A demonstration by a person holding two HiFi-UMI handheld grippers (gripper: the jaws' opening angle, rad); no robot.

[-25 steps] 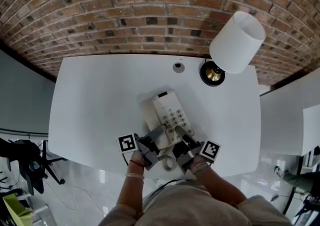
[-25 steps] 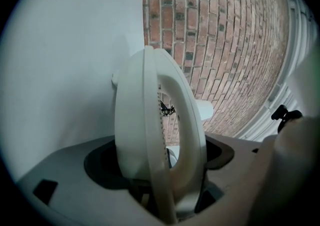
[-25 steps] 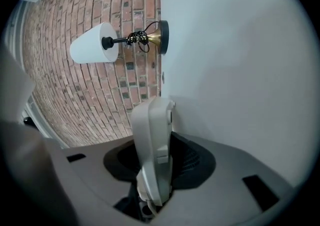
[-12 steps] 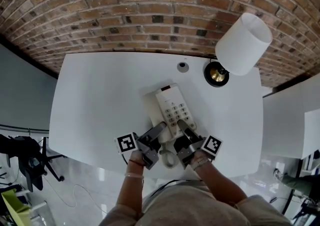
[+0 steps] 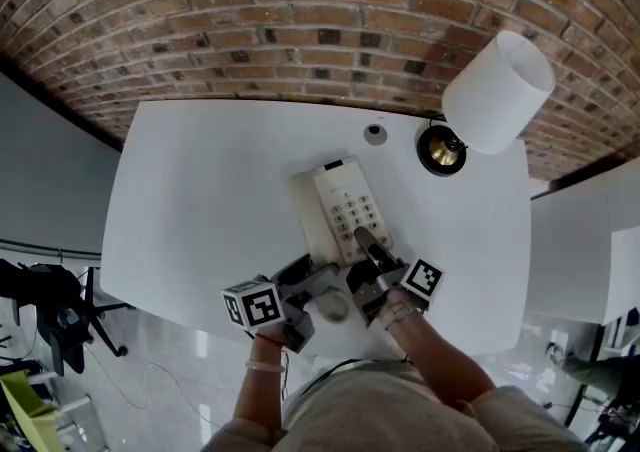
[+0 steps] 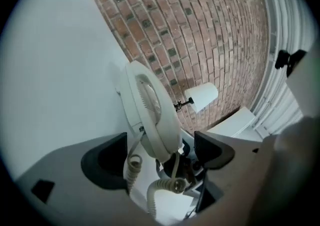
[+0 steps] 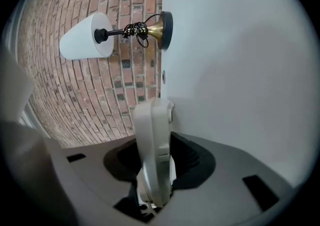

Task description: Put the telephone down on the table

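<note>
The white telephone (image 5: 340,208), keypad up and handset on its left side, lies on the white table (image 5: 200,190). My right gripper (image 5: 368,240) is shut on the phone's near right edge. In the right gripper view the phone body (image 7: 154,140) stands edge-on, with my right gripper (image 7: 156,156) pressing both pads onto it. My left gripper (image 5: 305,275) is rolled over by the phone's near left corner. In the left gripper view my left gripper (image 6: 160,155) is open. The handset end (image 6: 150,115) and the coiled cord (image 6: 165,187) sit loosely between its pads.
A lamp with a white shade (image 5: 497,90) and brass base (image 5: 442,150) stands at the table's far right. A small round fitting (image 5: 375,133) sits near the far edge. The brick wall (image 5: 300,20) is behind. A white surface (image 5: 580,250) adjoins on the right.
My left gripper has let go of the phone's left side, drawn back toward the near table edge and rolled over. The right gripper keeps its hold; the phone shifted slightly.
</note>
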